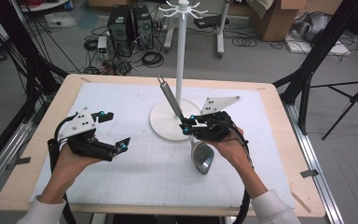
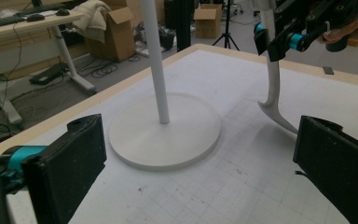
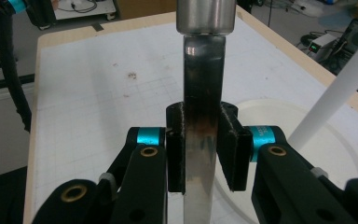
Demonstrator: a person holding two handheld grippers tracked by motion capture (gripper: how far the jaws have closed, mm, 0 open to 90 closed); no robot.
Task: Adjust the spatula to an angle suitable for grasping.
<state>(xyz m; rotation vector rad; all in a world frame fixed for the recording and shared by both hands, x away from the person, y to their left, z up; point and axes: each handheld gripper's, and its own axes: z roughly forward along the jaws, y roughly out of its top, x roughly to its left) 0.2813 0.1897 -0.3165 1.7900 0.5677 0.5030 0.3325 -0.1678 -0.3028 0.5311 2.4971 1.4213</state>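
Note:
A steel ladle (image 1: 203, 157) hangs tilted over the white mat, its bowl low and its long handle (image 1: 169, 98) slanting up toward the stand's pole. My right gripper (image 1: 187, 124) is shut on the handle near the bowl; in the right gripper view both pads clamp the flat steel handle (image 3: 205, 74) of the right gripper (image 3: 203, 149). A white rack stand (image 1: 181, 56) with hooks at its top rises from a round base (image 1: 161, 123). My left gripper (image 1: 115, 130) stands open and holds nothing, left of the base. Its wide-apart jaws (image 2: 200, 182) frame the base (image 2: 168, 135) and the ladle (image 2: 272, 88).
A white gridded mat (image 1: 121, 168) covers the wooden table (image 1: 23, 186). Beyond the far edge are computer towers (image 1: 129, 23), cables and cardboard boxes (image 1: 279, 18). Black tripod legs (image 1: 312, 60) stand at the right.

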